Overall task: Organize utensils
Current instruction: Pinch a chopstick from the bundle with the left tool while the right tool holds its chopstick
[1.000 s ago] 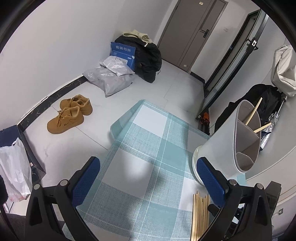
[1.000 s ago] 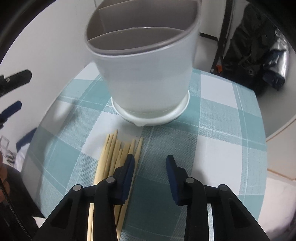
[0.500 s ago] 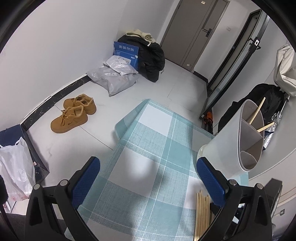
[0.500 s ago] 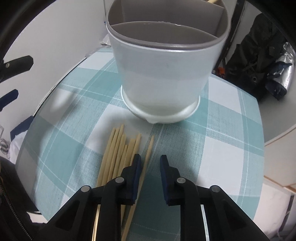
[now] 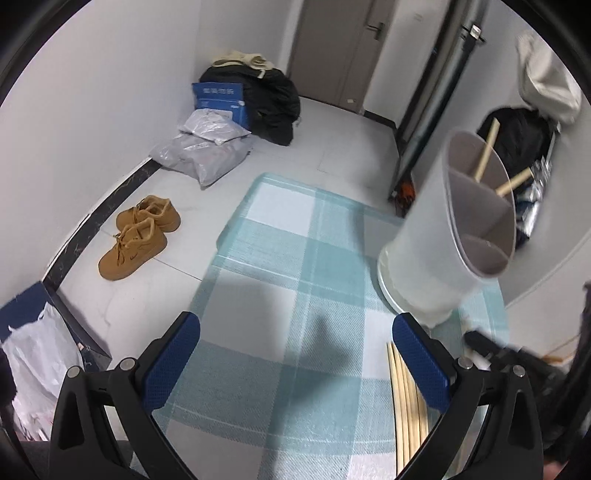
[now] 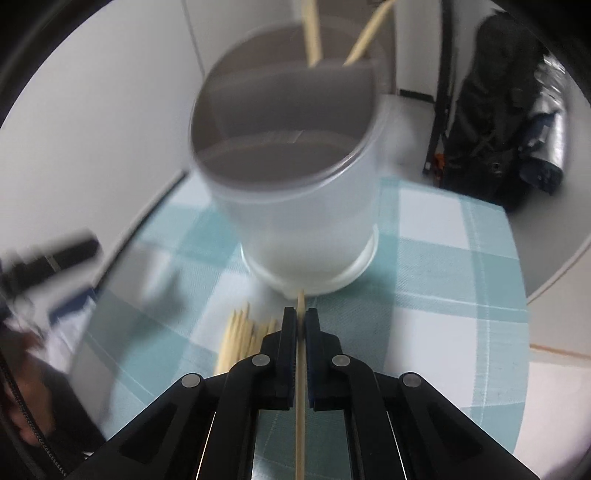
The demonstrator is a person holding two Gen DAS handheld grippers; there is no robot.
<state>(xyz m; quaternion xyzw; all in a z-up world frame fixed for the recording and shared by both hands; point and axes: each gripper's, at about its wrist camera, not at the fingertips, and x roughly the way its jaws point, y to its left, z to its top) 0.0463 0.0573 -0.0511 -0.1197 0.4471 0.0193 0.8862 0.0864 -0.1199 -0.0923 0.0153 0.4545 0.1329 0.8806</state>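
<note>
My right gripper (image 6: 301,321) is shut on a single wooden chopstick (image 6: 300,387), whose tip pokes out just ahead of the pads, close to the foot of the white divided utensil holder (image 6: 295,206). Several more chopsticks (image 6: 240,332) lie in a bundle on the checked tablecloth (image 6: 443,295) to the left of the pads. Two wooden handles (image 6: 314,33) stand in the holder's far compartment. In the left wrist view my left gripper (image 5: 295,354) hangs open over the cloth, the holder (image 5: 436,251) to its right and the chopstick bundle (image 5: 402,398) beside its right finger.
The round table ends close by; below it are tan shoes (image 5: 136,236), grey parcels (image 5: 203,155), a blue box (image 5: 221,99) and dark bags (image 5: 273,99) on the floor. A white plastic bag (image 5: 33,362) sits at lower left. A black backpack (image 6: 491,110) leans at the right.
My right gripper's jaws have shut on one chopstick and lifted it off the bundle. The left gripper has shifted a little and rolled, staying open.
</note>
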